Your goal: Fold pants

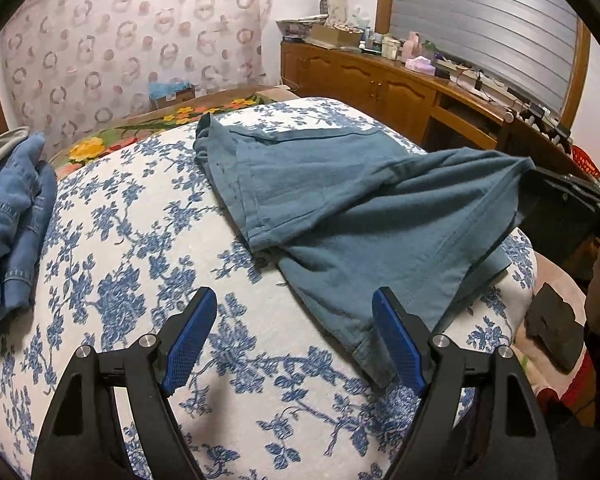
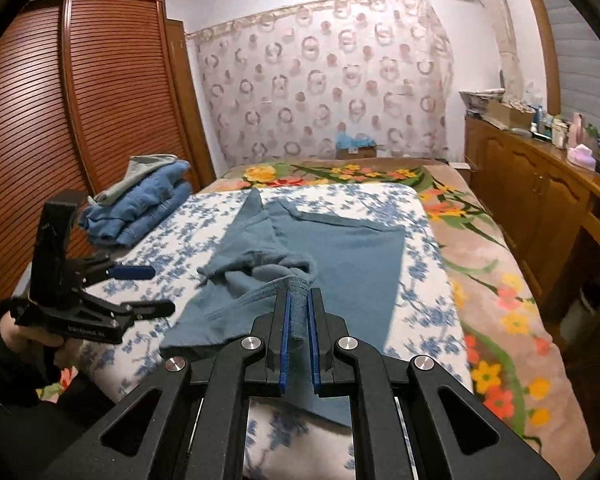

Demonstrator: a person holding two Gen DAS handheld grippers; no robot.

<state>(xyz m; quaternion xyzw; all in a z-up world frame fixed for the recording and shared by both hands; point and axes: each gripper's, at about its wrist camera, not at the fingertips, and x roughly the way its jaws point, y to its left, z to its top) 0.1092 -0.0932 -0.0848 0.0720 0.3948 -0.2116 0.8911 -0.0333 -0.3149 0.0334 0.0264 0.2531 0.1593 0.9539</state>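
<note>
Teal pants point(image 1: 340, 200) lie partly folded on the blue-flowered white sheet point(image 1: 140, 240); they also show in the right wrist view point(image 2: 348, 248). My right gripper point(image 2: 299, 296) is shut on a bunched edge of the pants and lifts it off the bed; it shows at the right in the left wrist view point(image 1: 556, 196). My left gripper point(image 1: 296, 304) is open and empty, low over the sheet next to the pants' near hem; it shows at the left in the right wrist view point(image 2: 148, 288).
Folded denim garments point(image 1: 16, 216) are stacked at the bed's left side, also in the right wrist view point(image 2: 140, 208). A flowered blanket point(image 2: 496, 280) covers the bed's right side. A wooden dresser point(image 2: 540, 192) with clutter stands on the right, a slatted wardrobe point(image 2: 80, 112) on the left.
</note>
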